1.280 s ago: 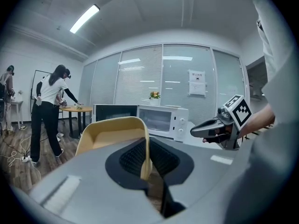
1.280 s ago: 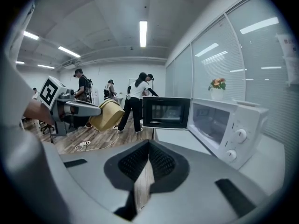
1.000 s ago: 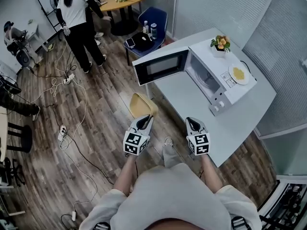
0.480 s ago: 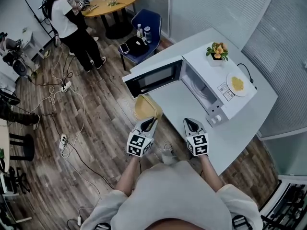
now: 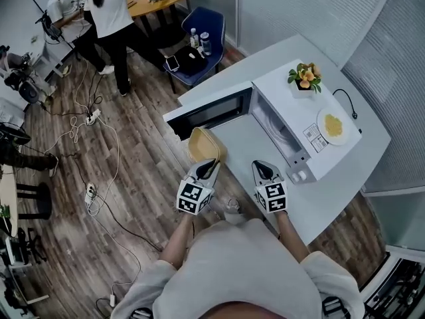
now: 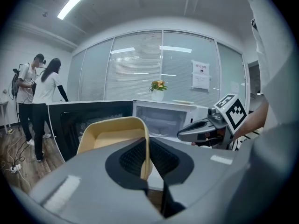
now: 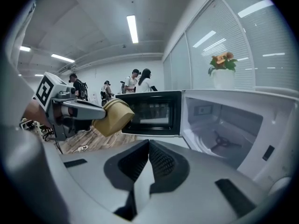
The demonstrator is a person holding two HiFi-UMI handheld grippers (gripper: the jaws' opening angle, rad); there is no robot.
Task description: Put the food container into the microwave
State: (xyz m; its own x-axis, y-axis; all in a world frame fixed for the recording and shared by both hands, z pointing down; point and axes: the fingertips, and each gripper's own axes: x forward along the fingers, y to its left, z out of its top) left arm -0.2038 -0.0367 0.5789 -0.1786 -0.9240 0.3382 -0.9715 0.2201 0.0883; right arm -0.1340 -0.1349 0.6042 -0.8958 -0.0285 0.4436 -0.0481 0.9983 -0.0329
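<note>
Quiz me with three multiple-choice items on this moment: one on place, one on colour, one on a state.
1. Where is the food container relative to the microwave?
A. inside it
B. in the air before its open door
C. on top of it

2. What colour is the food container?
A. pale yellow
B. blue
C. black

3. How is the right gripper?
A. shut and empty
B. shut on the food container
C. wide open

Answers:
1 B: the left gripper holds it by its wall outside the cavity.
2 A: both gripper views show it pale yellow.
3 A: its jaws meet with nothing between them.
</note>
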